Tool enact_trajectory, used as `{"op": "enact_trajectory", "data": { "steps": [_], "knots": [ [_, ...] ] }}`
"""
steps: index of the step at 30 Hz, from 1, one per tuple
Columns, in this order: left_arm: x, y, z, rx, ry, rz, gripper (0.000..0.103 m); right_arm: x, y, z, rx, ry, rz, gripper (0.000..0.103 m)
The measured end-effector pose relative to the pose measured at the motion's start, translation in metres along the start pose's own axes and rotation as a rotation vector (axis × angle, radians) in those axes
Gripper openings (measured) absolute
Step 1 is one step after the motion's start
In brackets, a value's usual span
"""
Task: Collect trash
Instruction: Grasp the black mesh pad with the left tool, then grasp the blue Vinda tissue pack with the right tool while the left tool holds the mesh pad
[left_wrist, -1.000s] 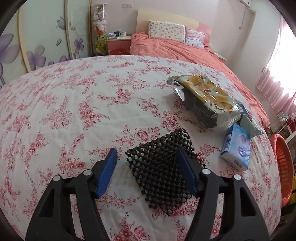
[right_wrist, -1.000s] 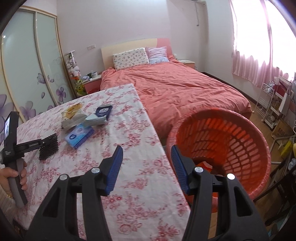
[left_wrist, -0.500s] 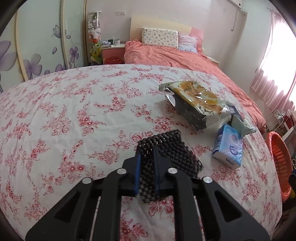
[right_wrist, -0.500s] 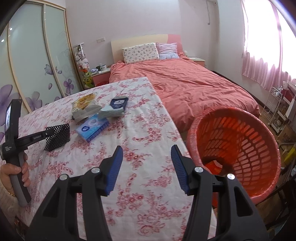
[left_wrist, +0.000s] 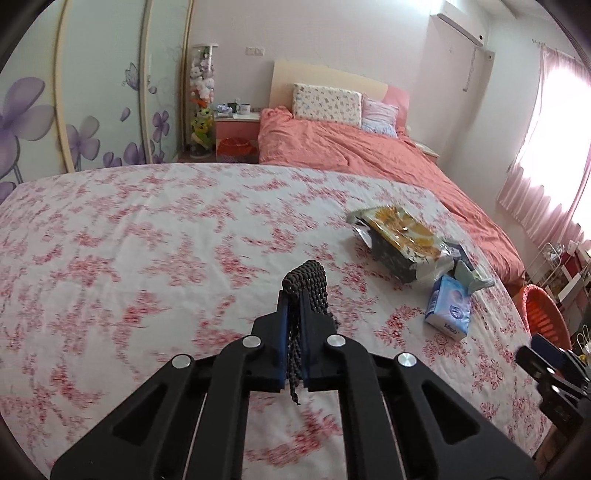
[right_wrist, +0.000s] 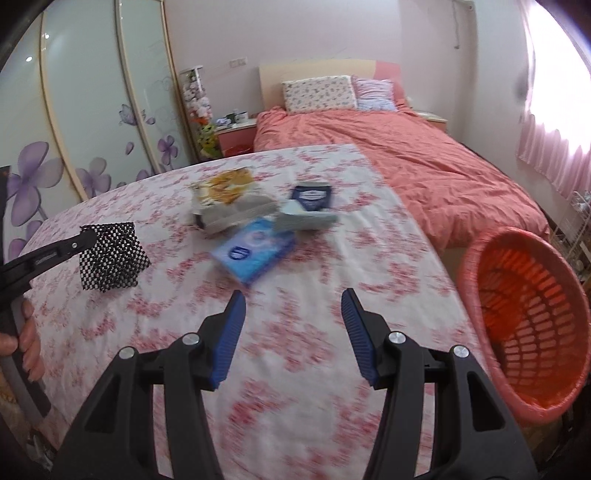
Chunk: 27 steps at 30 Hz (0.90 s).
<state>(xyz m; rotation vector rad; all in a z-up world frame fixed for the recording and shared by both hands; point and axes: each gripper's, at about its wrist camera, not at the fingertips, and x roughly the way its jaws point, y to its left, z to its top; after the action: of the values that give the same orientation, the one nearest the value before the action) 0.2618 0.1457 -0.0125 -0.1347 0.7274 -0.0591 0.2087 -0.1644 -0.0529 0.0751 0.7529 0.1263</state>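
1. A pink bedroom: a table under a rose-print cloth (right_wrist: 303, 332) stands at the foot of a salmon-covered bed (right_wrist: 424, 162), and an orange basket (right_wrist: 524, 332) sits on the floor off the right gripper's right side.
2. The left gripper (left_wrist: 293, 332) is clamped on a black mesh mat (left_wrist: 308, 284), which hangs lifted off the cloth; in the right wrist view the mat (right_wrist: 112, 256) dangles from one pinched edge.
3. The right gripper (right_wrist: 293, 325) hangs above the cloth with its jaws spread wide, holding nothing.
4. Ahead of it lie a blue tissue pack (right_wrist: 253, 253), a snack bag (right_wrist: 229, 199) and a dark blue packet (right_wrist: 314, 195), all close together.
5. Risks, as I judge them: the floppy mat is held by a thin edge and may slip out on the way across the table to the basket, or drag over the tissue pack and knock it; released short, it would land on the rim or floor.
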Motion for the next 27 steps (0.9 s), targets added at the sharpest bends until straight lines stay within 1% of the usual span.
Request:
{"op": "enact_trajectory", "data": {
  "steps": [4,6,10,14,17,19,24,27],
  "knots": [
    [-0.011,0.010,0.000,0.001,-0.022,0.011,0.005,0.023,0.023,0.012,0.008,0.034,0.013,0.054],
    [-0.014,0.012,0.001,0.004,-0.029,0.013,0.005,0.037,0.033,0.019,0.027,0.054,0.000,0.059],
    [-0.019,0.017,0.001,-0.009,-0.033,0.004,0.005,0.067,0.049,0.033,0.094,0.083,-0.065,0.064],
    [-0.021,0.019,0.000,-0.014,-0.035,-0.006,0.005,0.091,0.057,0.040,0.159,0.129,-0.136,0.064],
    [-0.022,0.019,0.000,-0.011,-0.034,-0.011,0.005,0.100,0.059,0.042,0.157,0.134,-0.190,0.064],
    [-0.023,0.019,-0.001,-0.011,-0.033,-0.016,0.005,0.103,0.059,0.042,0.148,0.141,-0.205,0.062],
    [-0.024,0.017,-0.003,-0.011,-0.032,-0.028,0.005,0.094,0.054,0.032,0.106,0.126,-0.194,0.057],
    [-0.026,0.016,-0.006,-0.015,-0.030,-0.033,0.005,0.081,0.047,0.024,0.098,0.125,-0.154,0.053]
  ]
}}
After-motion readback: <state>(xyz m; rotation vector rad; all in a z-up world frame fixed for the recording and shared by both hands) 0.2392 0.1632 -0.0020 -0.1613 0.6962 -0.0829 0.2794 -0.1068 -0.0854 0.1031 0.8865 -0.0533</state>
